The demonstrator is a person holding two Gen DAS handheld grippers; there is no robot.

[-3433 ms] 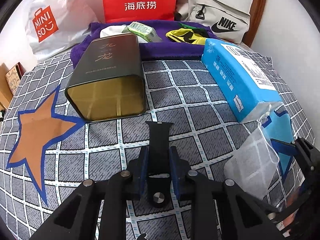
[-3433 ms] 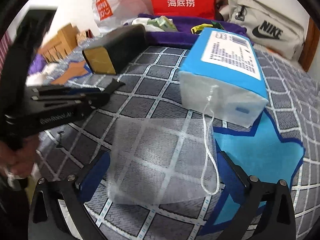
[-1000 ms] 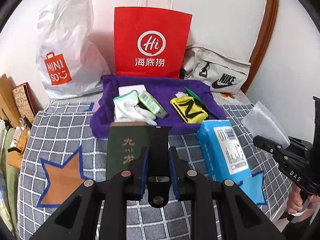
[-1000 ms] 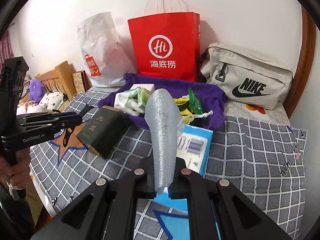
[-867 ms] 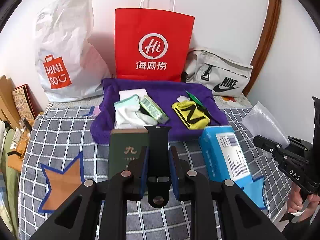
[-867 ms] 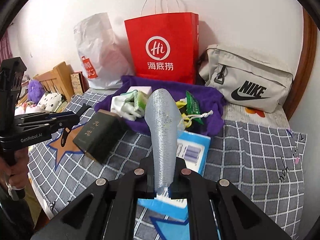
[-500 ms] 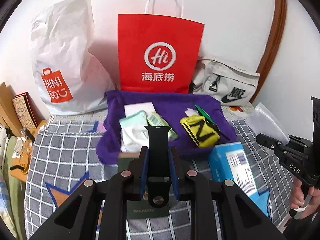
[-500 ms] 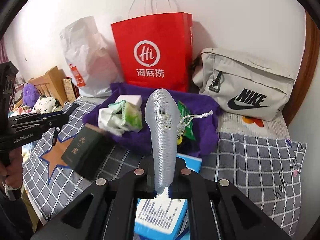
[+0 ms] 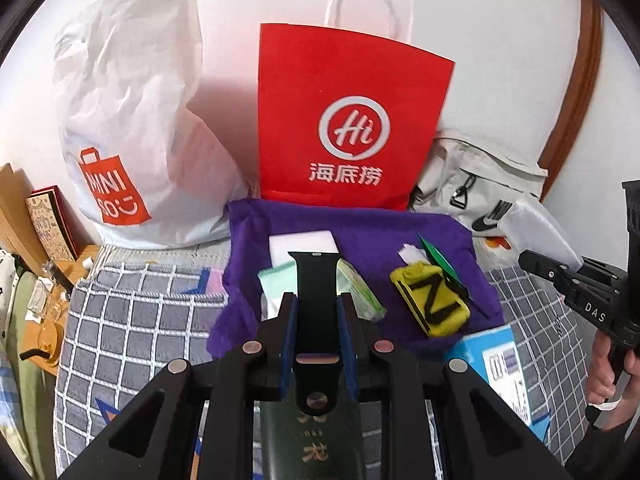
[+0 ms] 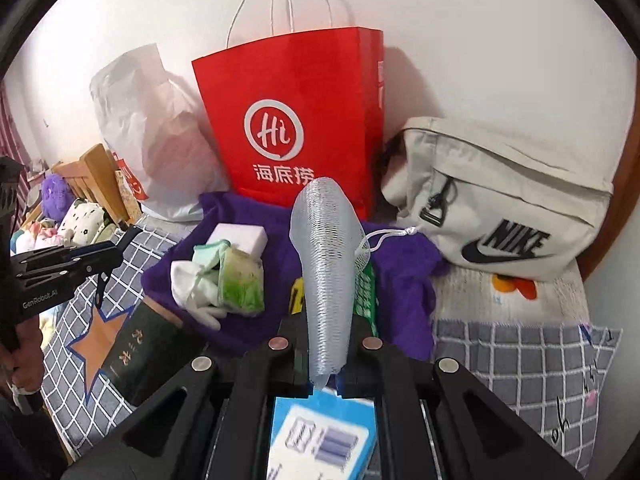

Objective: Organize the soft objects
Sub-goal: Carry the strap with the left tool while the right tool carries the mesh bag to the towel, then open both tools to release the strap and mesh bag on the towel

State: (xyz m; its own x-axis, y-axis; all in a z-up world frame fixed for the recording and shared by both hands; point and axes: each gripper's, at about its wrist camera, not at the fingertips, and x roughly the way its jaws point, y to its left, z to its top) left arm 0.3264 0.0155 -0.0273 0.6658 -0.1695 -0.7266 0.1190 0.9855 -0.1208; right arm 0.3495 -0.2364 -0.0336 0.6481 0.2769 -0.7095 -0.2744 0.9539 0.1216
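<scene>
So both hands are up over the bed [image 9: 132, 320] right now, the one with the grey checked cover. The left tongs [image 9: 316, 320] are clamped tight on a black watch strap [image 9: 316, 284], which sticks straight up out of the blue pads, its metal stud hanging just below them. The right tongs [image 10: 326, 356] are pinched shut on a white mesh pouch [image 10: 326, 264]; it stands up between the fingers like a cone, with its drawstring trailing off to the right. From the left camera you can see those right tongs [image 9: 568, 276] off at the right edge, pouch poking out the front, and the hand [image 9: 608, 376] gripping the handle below. Ahead of both is a purple cloth [image 9: 360, 232] spread on the bed with stuff piled on it: a white sponge block [image 10: 240, 238], a pale green and white sock [image 10: 196, 276], a green tissue pack [image 10: 242, 282], and a yellow pouch with a black N [image 9: 430, 304]. Behind the cloth, against the wall, stand a red Hi paper bag [image 9: 348, 120], a white Miniso bag [image 9: 128, 120] and a beige Nike bag [image 10: 504, 196]. Closer in, a dark green tin [image 10: 140, 352] and a blue tissue box [image 10: 324, 436] lie on the cover.
</scene>
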